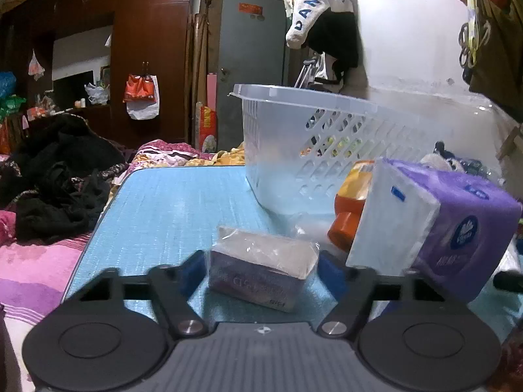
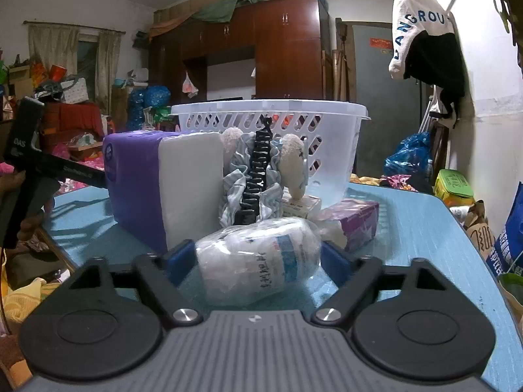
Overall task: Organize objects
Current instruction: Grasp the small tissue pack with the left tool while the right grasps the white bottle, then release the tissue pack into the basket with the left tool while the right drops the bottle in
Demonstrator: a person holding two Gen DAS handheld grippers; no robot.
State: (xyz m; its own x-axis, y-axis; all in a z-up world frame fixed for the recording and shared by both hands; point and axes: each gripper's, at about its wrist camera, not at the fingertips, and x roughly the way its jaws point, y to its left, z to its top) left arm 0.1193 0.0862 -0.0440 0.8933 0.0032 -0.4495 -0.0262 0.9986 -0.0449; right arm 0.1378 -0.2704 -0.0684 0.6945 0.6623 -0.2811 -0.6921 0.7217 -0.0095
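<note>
A white plastic basket (image 1: 327, 130) stands on the blue table (image 1: 170, 202); it also shows in the right wrist view (image 2: 340, 130). My left gripper (image 1: 260, 269) is open, its blue pads on either side of a small purple wrapped box (image 1: 261, 271) lying on the table. My right gripper (image 2: 256, 261) is open around a clear bag of white cotton with a blue label (image 2: 261, 264). A purple tissue pack (image 1: 441, 219) stands at the right, and it also shows in the right wrist view (image 2: 163, 183). An orange bottle (image 1: 353, 202) lies behind it.
A black hair claw (image 2: 256, 176), a striped scrunchie (image 2: 235, 189), a fluffy white item (image 2: 292, 166) and a purple box (image 2: 353, 222) sit before the basket. The other gripper's handle (image 2: 29, 170) is at the left. A bed with clothes (image 1: 49, 176) lies beyond the table's left edge.
</note>
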